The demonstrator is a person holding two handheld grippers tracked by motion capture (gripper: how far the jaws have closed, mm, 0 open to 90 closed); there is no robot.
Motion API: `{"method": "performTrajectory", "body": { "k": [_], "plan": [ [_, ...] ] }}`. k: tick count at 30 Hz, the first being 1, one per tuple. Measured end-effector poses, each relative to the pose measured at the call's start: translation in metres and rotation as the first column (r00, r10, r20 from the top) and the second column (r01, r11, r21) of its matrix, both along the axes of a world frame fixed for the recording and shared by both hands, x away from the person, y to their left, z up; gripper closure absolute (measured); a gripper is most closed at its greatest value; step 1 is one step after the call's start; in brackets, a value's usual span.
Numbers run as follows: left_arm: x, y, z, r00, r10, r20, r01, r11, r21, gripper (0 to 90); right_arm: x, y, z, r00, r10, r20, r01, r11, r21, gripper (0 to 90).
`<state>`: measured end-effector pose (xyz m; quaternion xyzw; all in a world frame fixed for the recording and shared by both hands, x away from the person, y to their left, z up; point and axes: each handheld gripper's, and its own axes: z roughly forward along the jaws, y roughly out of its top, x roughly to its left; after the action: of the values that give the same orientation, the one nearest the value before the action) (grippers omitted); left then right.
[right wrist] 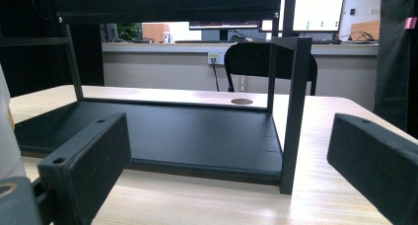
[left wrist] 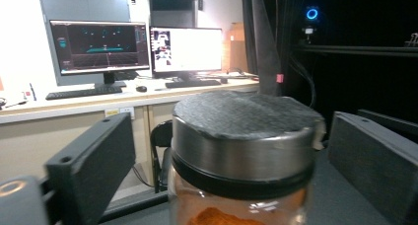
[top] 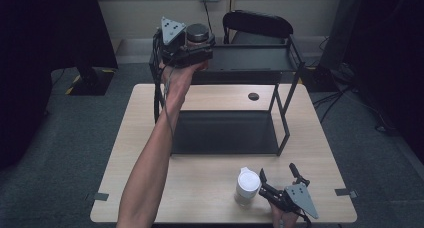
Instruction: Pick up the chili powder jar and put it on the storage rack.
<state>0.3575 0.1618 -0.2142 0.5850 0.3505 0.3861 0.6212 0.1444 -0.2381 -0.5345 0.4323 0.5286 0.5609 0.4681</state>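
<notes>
A glass jar [left wrist: 244, 151] with a steel band, black rim and rough grey lid holds orange-brown powder. It sits between the jaws of the left gripper [top: 192, 48], which is clenched on it and raised at the left end of the top tier of the black shelf rack [top: 287, 95]. The rack stands on the desk [top: 200, 188]; its lower tray is bare. In front of the rack, a white-lidded cup [top: 247, 187] stands on the desk just beside the right gripper [top: 280, 180], whose jaws are spread with nothing between them.
</notes>
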Motion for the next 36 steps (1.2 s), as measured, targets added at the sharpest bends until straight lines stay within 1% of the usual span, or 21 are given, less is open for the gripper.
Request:
{"method": "performTrajectory", "body": {
  "k": [2, 3, 4, 7, 9, 11, 13, 16, 18, 20, 22, 24, 27, 30, 32, 33, 34, 36],
  "plan": [
    [-0.004, 0.001, -0.001, 0.9999, 0.005, 0.011, -0.005, 1.0000, -0.004, 0.0, 0.000, 0.000, 0.000, 1.0000, 0.000, 0.000, 0.000, 1.0000, 0.000, 1.9],
    [-0.008, 0.003, -0.002, 0.9997, 0.002, 0.025, -0.002, 1.0000, -0.003, 0.0, 0.000, 0.000, 0.000, 1.0000, 0.000, 0.000, 0.000, 1.0000, 0.000, 1.9],
    [-0.008, 0.003, -0.002, 0.9997, 0.002, 0.025, -0.002, 1.0000, -0.003, 0.0, 0.000, 0.000, 0.000, 1.0000, 0.000, 0.000, 0.000, 1.0000, 0.000, 1.9],
    [-0.014, 0.005, -0.003, 0.9991, 0.002, 0.041, -0.002, 1.0000, -0.003, 0.0, 0.000, 0.000, 0.000, 1.0000, 0.000, 0.000, 0.000, 1.0000, 0.000, 1.9],
    [-0.021, 0.006, -0.009, 0.9977, 0.009, 0.068, -0.008, 0.9998, -0.018, 0.0, 0.000, 0.000, 0.000, 1.0000, 0.000, 0.000, 0.000, 1.0000, -0.001, 1.9],
    [-0.023, 0.006, -0.010, 0.9976, 0.005, 0.069, -0.004, 0.9999, -0.014, 0.0, 0.000, 0.000, 0.000, 1.0000, 0.001, 0.000, -0.001, 1.0000, 0.000, 1.9],
    [-0.029, 0.007, -0.013, 0.9966, -0.002, 0.082, 0.002, 1.0000, -0.005, 0.0, 0.000, 0.000, 0.000, 1.0000, 0.001, 0.000, -0.001, 1.0000, -0.001, 1.9],
    [-0.033, 0.008, -0.016, 0.9959, -0.006, 0.091, 0.007, 0.9999, -0.009, 0.0, 0.000, 0.000, 0.000, 1.0000, 0.001, 0.000, -0.001, 1.0000, 0.000, 1.9],
    [-0.037, 0.009, -0.021, 0.9944, -0.010, 0.106, 0.012, 0.9999, -0.010, 0.0, 0.000, 0.000, 0.000, 1.0000, 0.001, 0.000, -0.001, 1.0000, 0.000, 1.9],
    [-0.040, 0.011, -0.024, 0.9940, -0.021, 0.107, 0.022, 0.9997, -0.007, 0.0, 0.000, 0.000, 0.000, 1.0000, 0.001, 0.000, -0.001, 1.0000, 0.000, 1.9],
    [-0.043, 0.014, -0.029, 0.9932, -0.033, 0.111, 0.035, 0.9992, -0.017, 0.0, 0.000, 0.000, 0.000, 1.0000, 0.001, 0.000, -0.001, 1.0000, 0.000, 1.9],
    [-0.047, 0.017, -0.032, 0.9929, -0.036, 0.113, 0.037, 0.9993, -0.008, 0.0, 0.000, 0.000, 0.000, 1.0000, 0.001, 0.000, -0.001, 1.0000, 0.000, 1.9],
    [-0.053, 0.021, -0.041, 0.9912, -0.041, 0.126, 0.044, 0.9988, -0.020, 0.0, 0.000, 0.000, 0.000, 1.0000, 0.001, 0.000, -0.001, 1.0000, 0.000, 1.9],
    [-0.061, 0.026, -0.047, 0.9898, -0.047, 0.134, 0.050, 0.9986, -0.019, 0.0, 0.000, 0.000, 0.000, 1.0000, 0.001, 0.000, -0.001, 1.0000, 0.000, 1.9],
    [-0.065, 0.030, -0.051, 0.9891, -0.057, 0.135, 0.062, 0.9977, -0.028, 0.0, 0.000, 0.000, 0.000, 1.0000, 0.001, 0.000, -0.001, 1.0000, 0.000, 1.9],
    [-0.070, 0.035, -0.054, 0.9893, -0.067, 0.130, 0.073, 0.9965, -0.040, 0.0, 0.000, 0.000, 0.000, 1.0000, 0.001, 0.000, -0.001, 1.0000, 0.000, 1.9],
    [-0.070, 0.035, -0.054, 0.9893, -0.067, 0.130, 0.073, 0.9965, -0.040, 0.0, 0.000, 0.000, 0.000, 1.0000, 0.001, 0.000, -0.001, 1.0000, 0.000, 1.9],
    [-0.074, 0.039, -0.058, 0.9894, -0.070, 0.127, 0.076, 0.9963, -0.040, 0.0, 0.000, 0.000, 0.000, 1.0000, 0.001, 0.000, -0.001, 1.0000, 0.000, 1.9]
  ]
}}
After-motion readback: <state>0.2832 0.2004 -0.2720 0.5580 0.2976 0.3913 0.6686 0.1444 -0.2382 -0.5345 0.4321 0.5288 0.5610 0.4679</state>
